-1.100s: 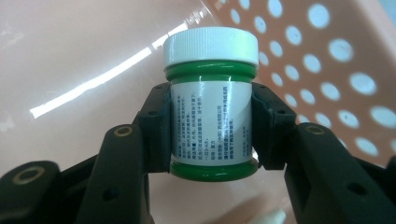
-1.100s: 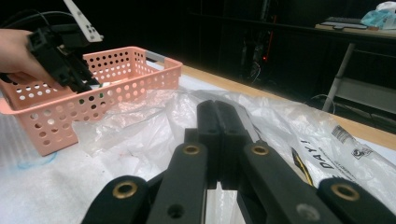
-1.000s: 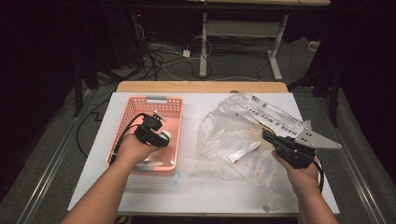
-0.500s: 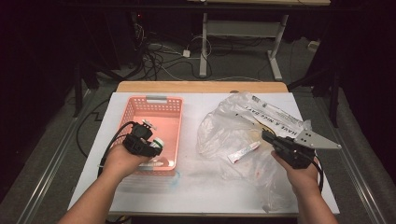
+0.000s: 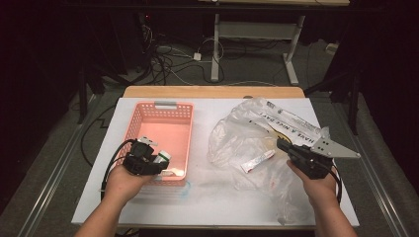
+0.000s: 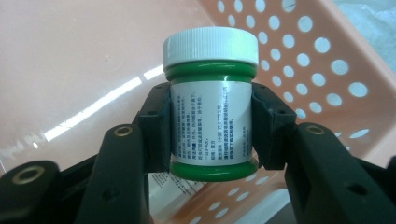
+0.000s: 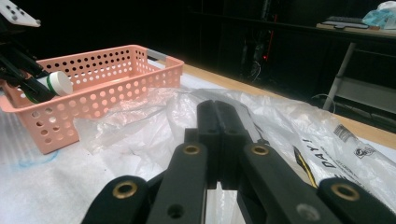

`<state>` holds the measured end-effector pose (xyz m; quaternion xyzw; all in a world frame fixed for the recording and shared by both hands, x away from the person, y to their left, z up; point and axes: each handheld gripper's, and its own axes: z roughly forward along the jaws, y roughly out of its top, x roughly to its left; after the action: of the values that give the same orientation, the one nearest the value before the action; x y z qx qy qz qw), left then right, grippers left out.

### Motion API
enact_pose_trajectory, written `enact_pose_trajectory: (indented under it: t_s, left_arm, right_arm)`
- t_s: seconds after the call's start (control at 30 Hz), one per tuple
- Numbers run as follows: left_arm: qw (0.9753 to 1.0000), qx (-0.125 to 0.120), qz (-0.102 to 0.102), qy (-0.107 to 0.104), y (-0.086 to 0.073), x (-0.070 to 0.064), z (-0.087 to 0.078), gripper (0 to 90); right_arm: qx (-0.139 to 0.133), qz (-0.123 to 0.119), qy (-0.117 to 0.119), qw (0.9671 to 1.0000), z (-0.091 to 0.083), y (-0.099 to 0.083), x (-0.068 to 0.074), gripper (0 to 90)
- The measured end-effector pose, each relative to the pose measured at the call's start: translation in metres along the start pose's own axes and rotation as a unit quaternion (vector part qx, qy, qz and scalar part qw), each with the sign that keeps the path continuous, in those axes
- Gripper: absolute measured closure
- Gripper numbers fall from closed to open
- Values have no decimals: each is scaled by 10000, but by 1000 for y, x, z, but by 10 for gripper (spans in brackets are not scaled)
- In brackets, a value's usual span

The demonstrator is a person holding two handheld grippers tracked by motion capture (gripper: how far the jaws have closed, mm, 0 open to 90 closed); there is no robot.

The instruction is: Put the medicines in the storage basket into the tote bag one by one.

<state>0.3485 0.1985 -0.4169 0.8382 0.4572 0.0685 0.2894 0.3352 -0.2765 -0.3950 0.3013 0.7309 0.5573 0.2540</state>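
white worktop carries a pink basket; the left claw grips a green jar over it, not yet released. right claw closed, empty, by the plastic bag, whose tube likely remains.

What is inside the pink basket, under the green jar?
Below the green jar in the pink basket, a printed white packet lies on the floor; the left hand-held gripper covers most of it.

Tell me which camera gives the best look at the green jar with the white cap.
The left gripper view: the green jar sits close up, white cap up, printed label facing the camera, clamped between the left tool jaws over the pink basket. The high view shows it small at the basket's near edge; the right gripper view shows mainly its white cap.
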Motion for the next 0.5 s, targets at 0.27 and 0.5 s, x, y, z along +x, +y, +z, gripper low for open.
enact_pose_trajectory:
  t_s: [0.27,0.5]
  left_arm:
    - [9992,-381,120,62,-10,-7,1,540]
    - [9970,-768,12,29,-14,-6,0,540]
  right_arm:
    - [6,-42,12,10000,1,0,1,900]
    - [4,-36,8,10000,1,-1,1,900]
